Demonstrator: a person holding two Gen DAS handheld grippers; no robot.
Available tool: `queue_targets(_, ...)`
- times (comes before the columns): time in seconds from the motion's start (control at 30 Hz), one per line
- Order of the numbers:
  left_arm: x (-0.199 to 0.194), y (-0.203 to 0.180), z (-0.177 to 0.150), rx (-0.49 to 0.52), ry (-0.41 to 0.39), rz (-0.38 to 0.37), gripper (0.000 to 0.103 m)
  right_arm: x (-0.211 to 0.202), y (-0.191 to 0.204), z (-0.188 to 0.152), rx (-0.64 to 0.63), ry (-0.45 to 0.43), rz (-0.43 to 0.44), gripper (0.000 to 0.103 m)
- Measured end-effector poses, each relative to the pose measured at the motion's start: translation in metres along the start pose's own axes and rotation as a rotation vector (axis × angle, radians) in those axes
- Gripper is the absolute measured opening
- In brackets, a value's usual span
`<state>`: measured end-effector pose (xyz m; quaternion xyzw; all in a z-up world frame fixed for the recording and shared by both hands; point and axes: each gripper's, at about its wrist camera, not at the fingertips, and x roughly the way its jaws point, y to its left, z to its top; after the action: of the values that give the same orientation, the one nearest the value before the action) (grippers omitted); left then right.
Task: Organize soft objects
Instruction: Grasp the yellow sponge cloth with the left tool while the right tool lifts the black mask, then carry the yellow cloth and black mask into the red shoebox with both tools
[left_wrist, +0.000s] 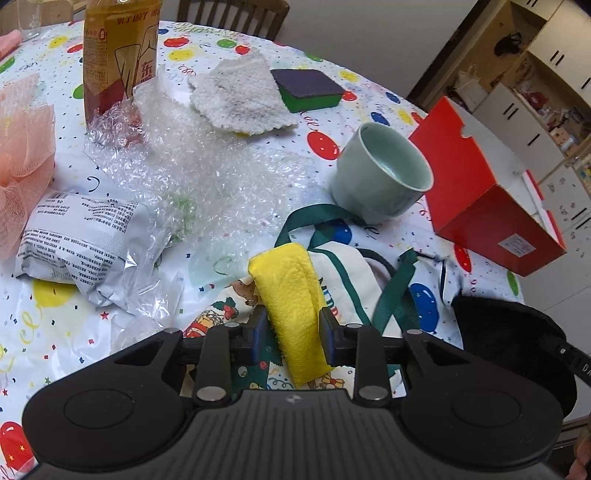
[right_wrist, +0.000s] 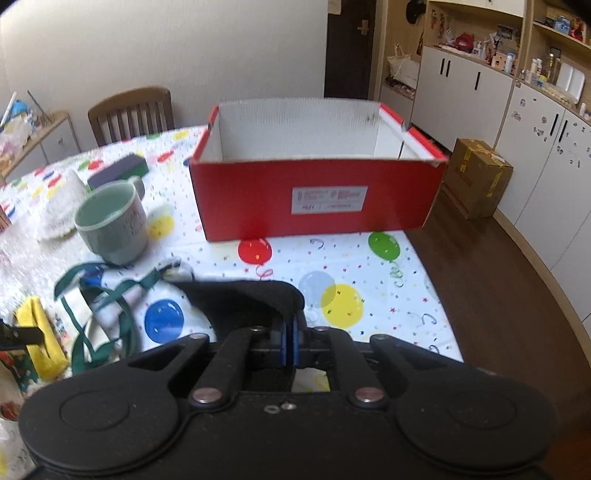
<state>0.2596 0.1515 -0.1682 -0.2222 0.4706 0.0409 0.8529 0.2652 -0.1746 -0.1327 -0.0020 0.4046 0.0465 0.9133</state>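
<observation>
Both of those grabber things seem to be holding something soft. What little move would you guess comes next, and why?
Probably the right gripper carries its black soft item forward and over the red box. Its fingers are already shut on the item, and the box stands open-topped straight ahead with its white inside showing. The left gripper, shut on the yellow cloth, could follow.

One red box (right_wrist: 314, 192), one green cup (left_wrist: 380, 173), one sponge (left_wrist: 308, 88), one bottle (left_wrist: 120, 51), two chairs: one (right_wrist: 131, 114) upper left, one (left_wrist: 232, 14) top centre.
</observation>
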Motion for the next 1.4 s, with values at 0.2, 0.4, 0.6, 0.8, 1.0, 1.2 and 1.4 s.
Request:
queue_targets(0.2,-0.012,0.005,0.008,0.0,-0.01,-0.053,0.029,-0.034,-0.005,0.015,0.012,-0.068,0.005,0.003)
queue_targets(0.4,-0.028,-0.004,0.017,0.046,-0.025,-0.135,0.016,-0.063,-0.009,0.036,0.016,-0.139,0.009,0.003)
queue_targets(0.6,-0.039,-0.021,0.029,0.086,-0.036,-0.174,0.014,-0.083,-0.019,0.061,0.022,-0.217,0.016,0.003)
queue_targets(0.8,-0.028,-0.014,0.023,0.047,-0.005,-0.139,0.013,-0.079,-0.033,0.069,0.023,-0.23,0.057,0.003)
queue_targets(1.0,-0.044,-0.027,0.022,0.018,-0.052,-0.105,0.012,-0.067,-0.056,0.088,-0.003,-0.243,0.136,0.003)
queue_targets(1.2,-0.066,-0.062,0.032,-0.014,-0.119,-0.098,0.012,-0.057,-0.083,0.124,-0.032,-0.283,0.203,0.003)
queue_targets(1.4,-0.074,-0.111,0.055,0.007,-0.183,-0.111,0.012,-0.041,-0.109,0.159,-0.054,-0.309,0.233,0.003)
